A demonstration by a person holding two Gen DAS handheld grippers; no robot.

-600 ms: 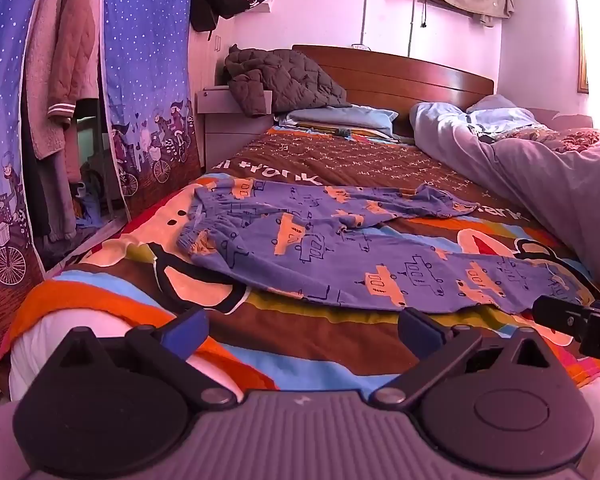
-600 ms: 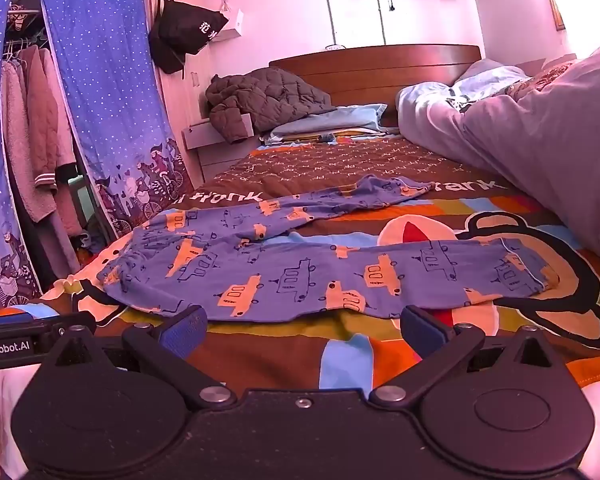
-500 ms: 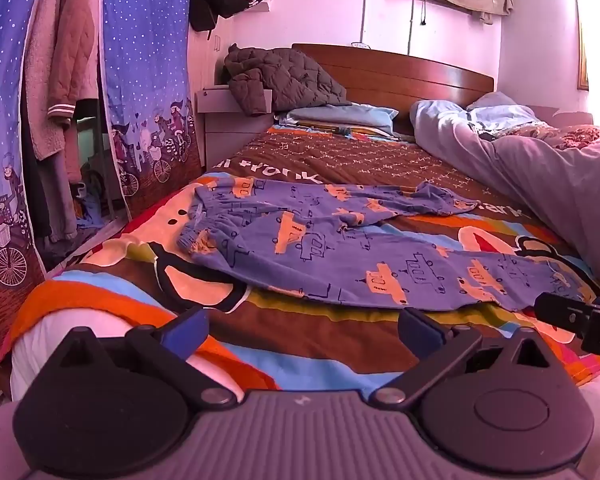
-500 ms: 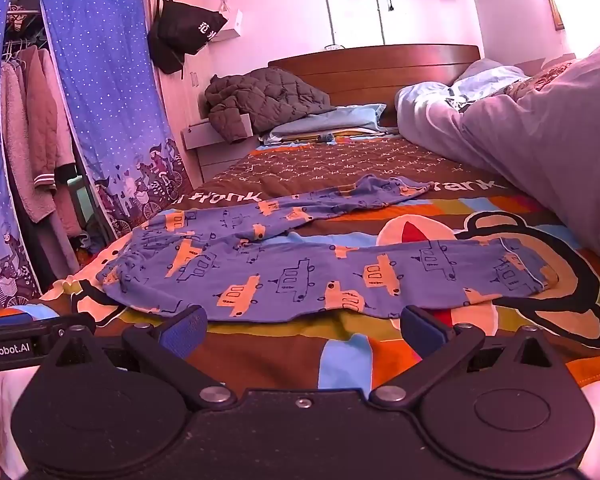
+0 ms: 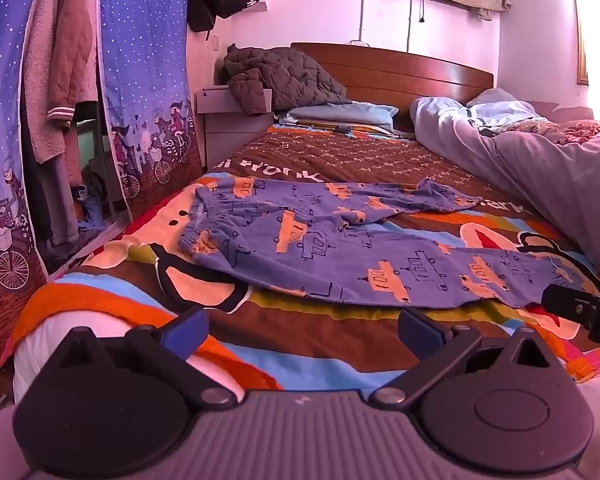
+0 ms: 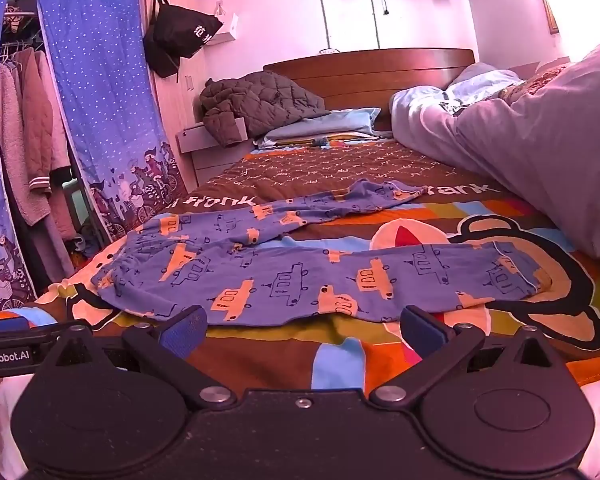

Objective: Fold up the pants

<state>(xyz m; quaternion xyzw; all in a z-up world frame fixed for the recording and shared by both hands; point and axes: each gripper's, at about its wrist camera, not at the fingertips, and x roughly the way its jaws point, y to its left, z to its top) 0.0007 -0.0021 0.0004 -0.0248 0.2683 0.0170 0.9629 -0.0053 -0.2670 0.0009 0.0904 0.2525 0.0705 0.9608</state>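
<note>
Blue pants (image 5: 340, 248) with orange car prints lie spread flat on the colourful bedspread (image 5: 300, 344), waistband to the left, both legs reaching right and apart. They also show in the right wrist view (image 6: 300, 272). My left gripper (image 5: 302, 328) is open and empty, hovering over the bed's near edge, short of the pants. My right gripper (image 6: 304, 330) is open and empty, just short of the near leg's hem edge. The right gripper's body shows in the left wrist view (image 5: 580, 312).
A grey duvet (image 5: 540, 172) is heaped along the bed's right side. A brown quilted jacket (image 5: 280, 76) and pillows (image 5: 340, 114) lie by the wooden headboard (image 5: 400, 68). A blue curtained wardrobe (image 5: 140, 100) with hanging clothes stands left of the bed.
Both grippers have drifted very slightly; the pants lie as before and both grippers stay open.
</note>
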